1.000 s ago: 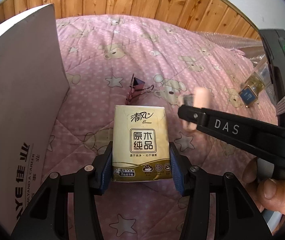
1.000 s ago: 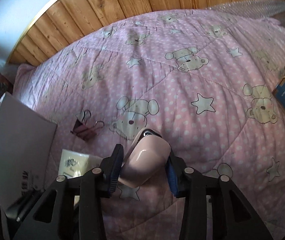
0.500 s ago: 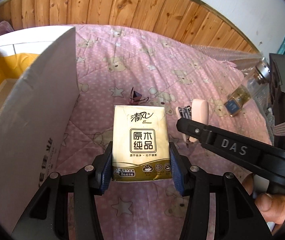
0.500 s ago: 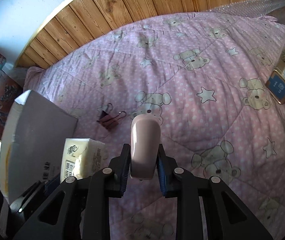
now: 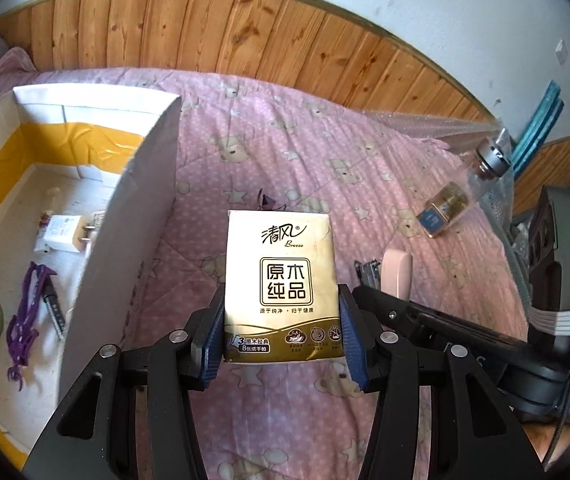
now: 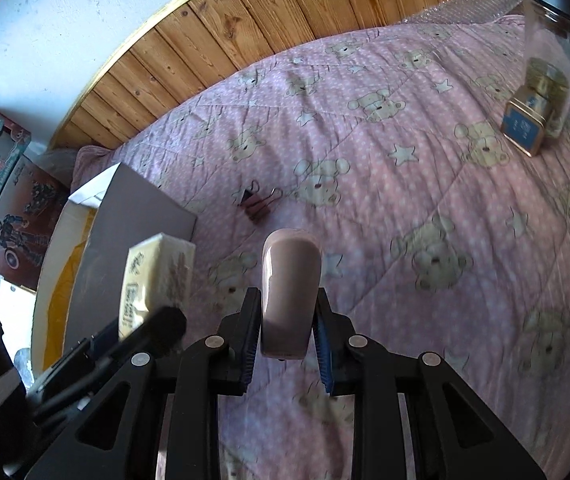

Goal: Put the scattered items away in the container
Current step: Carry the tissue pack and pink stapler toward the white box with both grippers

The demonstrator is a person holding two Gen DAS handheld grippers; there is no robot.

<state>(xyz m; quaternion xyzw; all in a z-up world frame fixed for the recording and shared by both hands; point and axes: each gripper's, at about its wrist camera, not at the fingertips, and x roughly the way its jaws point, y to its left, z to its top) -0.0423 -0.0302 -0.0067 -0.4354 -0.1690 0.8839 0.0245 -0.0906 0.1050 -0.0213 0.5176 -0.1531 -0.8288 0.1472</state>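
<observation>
While left tongs (image 5: 281, 334) clamp a cream-and-gold "Breeze" tissue pack (image 5: 281, 280), right tongs (image 6: 287, 344) clamp a glossy pink rounded stapler (image 6: 290, 292), white cardboard box (image 5: 133, 216) alongside.

Glossy plastic-wrapped tissue pack (image 5: 281, 280); quilted cloth bedspread (image 5: 365, 168); probably cardboard box (image 5: 125, 216).

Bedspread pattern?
Pink quilt with white dots, bears and stars; right wrist view shows it best.

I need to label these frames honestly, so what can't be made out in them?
- Binder clip: left wrist view, mostly hidden behind the tissue pack.
- Box contents: right wrist view, blocked by its raised flap.
- Pink nail clipper: right wrist view, metal blades hidden beneath its cover.
- Glass jar: right wrist view, lid cropped.
</observation>
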